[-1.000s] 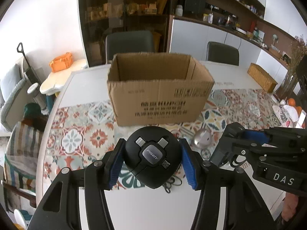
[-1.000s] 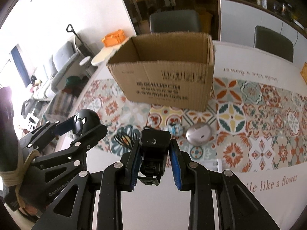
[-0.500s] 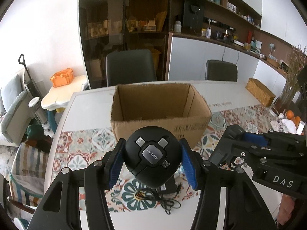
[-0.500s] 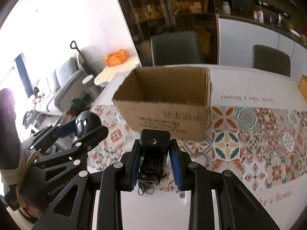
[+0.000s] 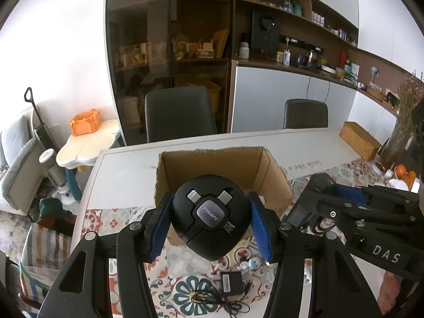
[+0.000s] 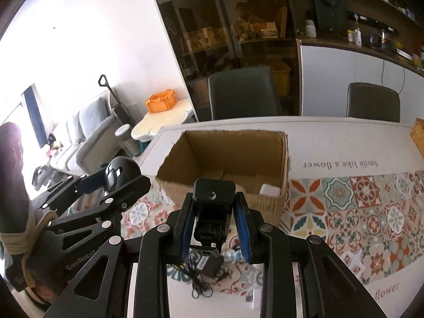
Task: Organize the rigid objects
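1. left gripper (image 5: pixel 210 221) pinches a round black charger hub (image 5: pixel 210 216) across its widest part, blue pads pressed on both flanks; it hangs above the surface (image 5: pixel 124 161), just in front of the open box (image 5: pixel 275 177).
2. right gripper (image 6: pixel 215 229) is clamped on a small black mount (image 6: pixel 214 198), a blocky camera-style bracket, pads flat on its two sides; it hangs over the near wall of the box too.
3. hub: stiff plastic shell, smooth and domed, so probably slippery. the curved sides give the pads little flat to bite on. the hold across the middle looks right; any higher or lower and it could squirt out. it looks fairly light.
4. mount: rigid, squared, with flat faces that suit parallel pads. its lower hinged part dangles below the pads and may swing or snag on the cardboard edge.
5. box: open-topped cardboard, torn rim, with a white item (image 6: pixel 269 189) already inside near the right corner. light card may slide if bumped.
6. still lying on the patterned cloth (image 6: pixel 371 212) below: a black adapter (image 5: pixel 231 282) with a loose cable (image 5: pixel 225 302), limp rather than rigid, and a small crumpled blue-white thing beside it.
7. judged step: carrying both pieces to the box for release.
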Available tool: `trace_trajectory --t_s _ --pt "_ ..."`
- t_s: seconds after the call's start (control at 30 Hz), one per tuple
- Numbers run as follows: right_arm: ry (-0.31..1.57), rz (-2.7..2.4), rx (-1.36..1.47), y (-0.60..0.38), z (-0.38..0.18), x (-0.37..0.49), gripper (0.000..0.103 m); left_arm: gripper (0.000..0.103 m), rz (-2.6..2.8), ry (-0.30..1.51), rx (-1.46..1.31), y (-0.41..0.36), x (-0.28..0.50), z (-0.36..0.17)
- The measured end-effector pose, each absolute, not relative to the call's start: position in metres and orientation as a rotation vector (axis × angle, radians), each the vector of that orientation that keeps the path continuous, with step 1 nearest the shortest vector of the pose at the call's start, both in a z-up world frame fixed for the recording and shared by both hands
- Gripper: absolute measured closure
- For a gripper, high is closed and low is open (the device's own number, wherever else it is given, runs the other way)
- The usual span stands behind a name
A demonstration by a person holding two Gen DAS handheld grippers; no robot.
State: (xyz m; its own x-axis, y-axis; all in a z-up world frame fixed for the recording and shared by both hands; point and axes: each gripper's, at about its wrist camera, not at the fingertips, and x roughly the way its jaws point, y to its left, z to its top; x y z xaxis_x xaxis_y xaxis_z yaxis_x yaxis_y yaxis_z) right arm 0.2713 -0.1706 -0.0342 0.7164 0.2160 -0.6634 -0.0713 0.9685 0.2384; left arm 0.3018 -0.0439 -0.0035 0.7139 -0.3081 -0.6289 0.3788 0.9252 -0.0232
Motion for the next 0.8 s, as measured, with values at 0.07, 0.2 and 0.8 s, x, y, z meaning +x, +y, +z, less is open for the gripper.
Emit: trace_trajectory --t_s 0.07,0.2,0.8 --pt "0.747 0.153 0.2 -0.173 -0.031 0.278 0.073 0.048 -0.382 0.673 0.112 -0.046 0.308 0.001" --pt "0.743 0.156 0.2 -0.176 -0.026 0.294 0.073 0.048 -0.379 0.668 0.119 -0.051 0.322 0.008" --pt "0.797 0.137 0.171 -0.18 -0.034 0.357 0.074 0.048 -0.328 0.753 0.155 -0.062 0.391 -0.01"
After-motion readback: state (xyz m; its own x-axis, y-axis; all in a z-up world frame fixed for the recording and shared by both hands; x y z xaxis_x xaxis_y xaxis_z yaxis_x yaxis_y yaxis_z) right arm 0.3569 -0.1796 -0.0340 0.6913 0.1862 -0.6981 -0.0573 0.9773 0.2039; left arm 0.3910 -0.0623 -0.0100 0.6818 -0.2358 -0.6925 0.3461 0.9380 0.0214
